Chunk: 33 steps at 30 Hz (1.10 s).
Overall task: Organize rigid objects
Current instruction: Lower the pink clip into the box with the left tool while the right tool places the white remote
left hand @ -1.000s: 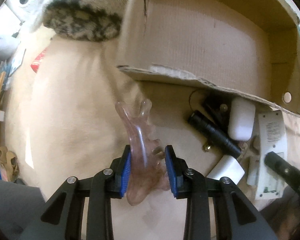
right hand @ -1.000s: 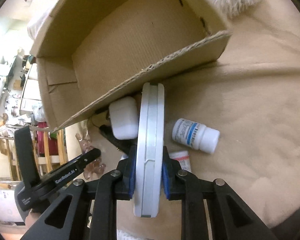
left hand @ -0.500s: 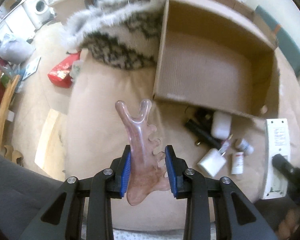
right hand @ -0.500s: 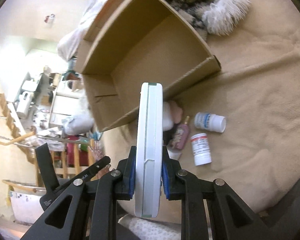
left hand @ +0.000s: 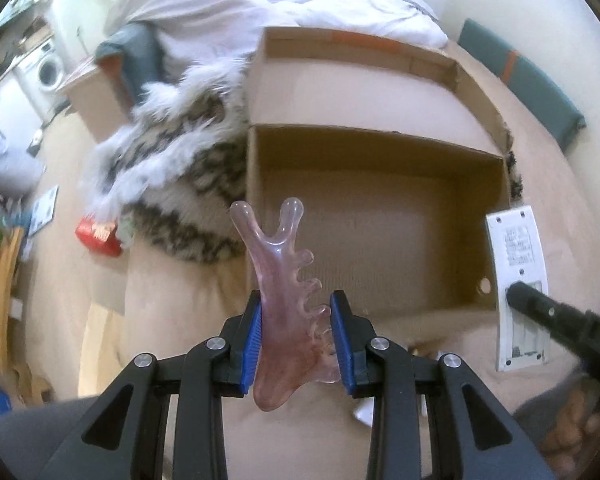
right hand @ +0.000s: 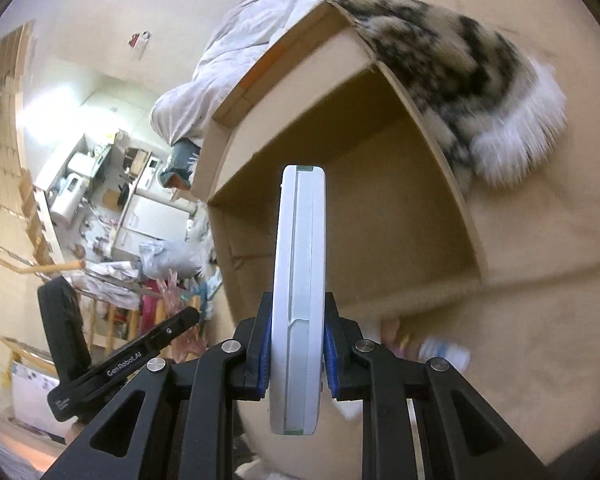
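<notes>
Left-wrist view: the left gripper (left hand: 297,338) holds a pink comb (left hand: 285,300), a translucent, toothed scraper-like piece with a forked tip at 12 o'clock. Its blue pads (left hand: 253,332) press the comb's wide lower body, one on the smooth back edge and one on the toothed side; the jaws stand narrow, closed on it. The comb looks stiff, light and smooth, so probably slippery, and its thin teeth and fork are likely brittle; the broad base is the sound place to grip. It hangs over the near wall of the open cardboard box (left hand: 380,148), which appears empty.

Right-wrist view: the right gripper (right hand: 297,346) clamps a white remote (right hand: 298,280) edge-on, its jaws closed hard on the two flat faces near its lower half. The remote appears rigid, light and smooth-cased, with little risk of crushing. It points to 12 o'clock toward the box (right hand: 432,132). A small bottle (right hand: 444,354), blurred, lies on the beige blanket (right hand: 540,300) at 4 o'clock.
</notes>
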### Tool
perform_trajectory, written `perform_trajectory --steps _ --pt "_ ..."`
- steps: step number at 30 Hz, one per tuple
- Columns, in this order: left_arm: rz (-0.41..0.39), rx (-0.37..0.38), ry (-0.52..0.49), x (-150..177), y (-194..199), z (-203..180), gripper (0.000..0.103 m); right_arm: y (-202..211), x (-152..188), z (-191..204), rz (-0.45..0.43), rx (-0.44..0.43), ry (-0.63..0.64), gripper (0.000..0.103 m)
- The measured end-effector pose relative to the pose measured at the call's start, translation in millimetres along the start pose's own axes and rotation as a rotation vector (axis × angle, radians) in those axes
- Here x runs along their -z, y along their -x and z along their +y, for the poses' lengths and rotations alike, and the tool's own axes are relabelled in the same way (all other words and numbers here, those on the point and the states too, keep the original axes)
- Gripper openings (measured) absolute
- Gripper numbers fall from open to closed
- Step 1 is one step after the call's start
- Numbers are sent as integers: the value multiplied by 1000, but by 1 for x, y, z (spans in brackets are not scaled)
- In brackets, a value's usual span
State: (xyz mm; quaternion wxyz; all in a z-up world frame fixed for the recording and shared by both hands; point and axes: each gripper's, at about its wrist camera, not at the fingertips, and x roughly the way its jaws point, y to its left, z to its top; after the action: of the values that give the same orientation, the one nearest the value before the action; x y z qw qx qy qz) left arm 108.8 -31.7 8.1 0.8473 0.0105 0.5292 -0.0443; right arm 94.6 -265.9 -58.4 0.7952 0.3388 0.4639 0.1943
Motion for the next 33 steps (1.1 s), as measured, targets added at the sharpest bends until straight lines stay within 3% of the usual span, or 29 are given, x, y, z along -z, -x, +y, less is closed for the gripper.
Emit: perform_trajectory --steps 7,13,17,25,33 --pt "17 -12 -81 -27 -43 -27 29 -42 -31 -10 45 69 40 23" --pt "29 -23 -101 -27 -74 -40 29 -73 -42 -19 99 119 66 23" --pt "75 -2 -61 -25 -92 -38 29 -89 -44 -22 122 138 84 23" --pt "81 -18 -51 -20 -105 -40 30 -102 -35 -29 147 214 160 23" --pt "96 -40 -56 -13 -109 -48 30 -116 -37 -38 212 219 161 23"
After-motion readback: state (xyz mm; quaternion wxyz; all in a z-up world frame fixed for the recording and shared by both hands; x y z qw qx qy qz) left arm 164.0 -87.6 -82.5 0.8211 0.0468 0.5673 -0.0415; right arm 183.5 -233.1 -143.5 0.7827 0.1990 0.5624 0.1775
